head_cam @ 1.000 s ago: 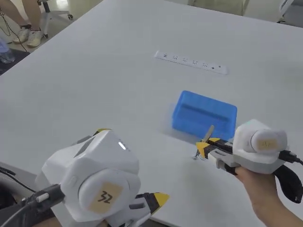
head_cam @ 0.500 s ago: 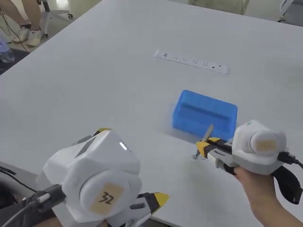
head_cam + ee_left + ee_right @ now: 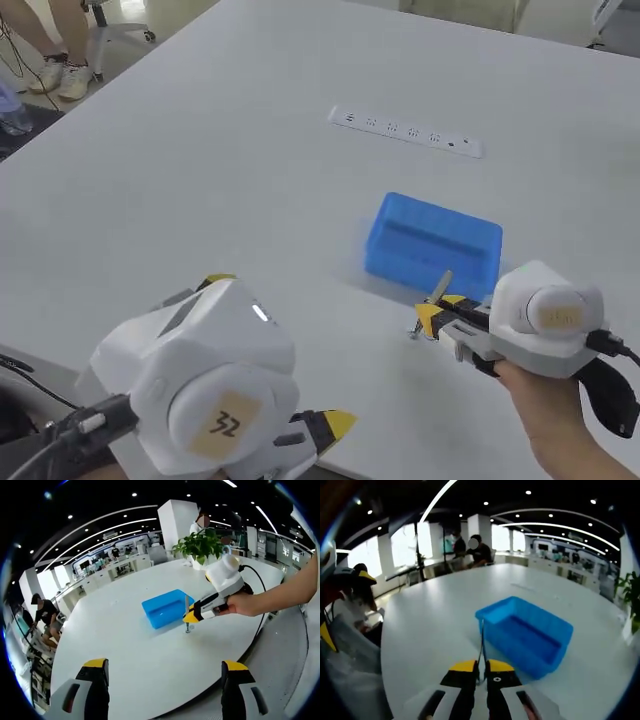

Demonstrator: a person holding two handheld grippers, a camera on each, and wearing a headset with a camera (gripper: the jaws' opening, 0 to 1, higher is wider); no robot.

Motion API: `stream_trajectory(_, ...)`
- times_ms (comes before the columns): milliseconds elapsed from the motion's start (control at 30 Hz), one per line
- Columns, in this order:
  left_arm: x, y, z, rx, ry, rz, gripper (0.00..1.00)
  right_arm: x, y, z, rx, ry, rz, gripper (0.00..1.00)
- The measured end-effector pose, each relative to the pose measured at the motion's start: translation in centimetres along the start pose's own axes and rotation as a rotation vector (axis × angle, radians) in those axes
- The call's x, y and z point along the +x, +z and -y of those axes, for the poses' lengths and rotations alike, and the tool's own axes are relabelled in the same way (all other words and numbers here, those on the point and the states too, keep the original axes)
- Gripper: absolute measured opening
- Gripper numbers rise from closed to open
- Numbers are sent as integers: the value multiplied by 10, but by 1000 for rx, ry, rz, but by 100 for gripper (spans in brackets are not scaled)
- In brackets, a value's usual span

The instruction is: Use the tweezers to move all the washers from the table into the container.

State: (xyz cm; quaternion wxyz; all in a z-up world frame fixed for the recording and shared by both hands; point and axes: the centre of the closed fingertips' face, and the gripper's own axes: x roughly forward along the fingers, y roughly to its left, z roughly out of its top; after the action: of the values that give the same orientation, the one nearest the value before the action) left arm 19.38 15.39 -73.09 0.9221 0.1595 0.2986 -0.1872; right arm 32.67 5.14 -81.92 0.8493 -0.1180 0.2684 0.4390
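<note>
My right gripper [image 3: 432,318] is shut on thin metal tweezers [image 3: 440,284], just in front of the blue container's near wall. The blue container [image 3: 433,240] is an open rectangular bin. In the left gripper view the tweezers [image 3: 186,611] stand nearly upright, with their lower tip on the table beside the container [image 3: 162,607]. A small dark speck [image 3: 187,629] lies at that tip, too small to identify. The right gripper view has the tweezers [image 3: 481,639] pinched between the yellow jaw tips, with the container [image 3: 527,632] ahead to the right. My left gripper [image 3: 165,667] is wide open, empty and nearer to me.
A white power strip [image 3: 405,132] lies on the white table [image 3: 200,170] beyond the container. The table's near edge runs under my left gripper [image 3: 275,350]. Office chairs and a person's feet [image 3: 60,75] are off the far left corner.
The right hand has sunk slightly toward me, while the tweezers stay at the same spot by the container. The left gripper has not moved.
</note>
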Motion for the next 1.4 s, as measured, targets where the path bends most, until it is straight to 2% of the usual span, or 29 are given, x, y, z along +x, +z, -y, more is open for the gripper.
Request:
stream_trajectory(200,0,1,1,8,-3,2,95,-2,-2,2,11,-3,0,3)
stream_trajectory(400,0,1,0,10,-1,1,95,-1,0,-2,-25,-1,-12,3)
stream_trajectory(733,-3,1,-3,4,12,8,95,1,4,-2,-44,31,-45,3)
stream_trajectory(967,-3,1,-4,5,16,8,95,-9,22,-11,-52,64,-26,3)
stream_trajectory(1200,-2,-2,-4,7,15,2,95,-13,35,-11,-86,71,-26,3)
stream_trajectory(1400,-3,-2,-5,2,19,6,95,-18,47,-13,-64,88,-10,3)
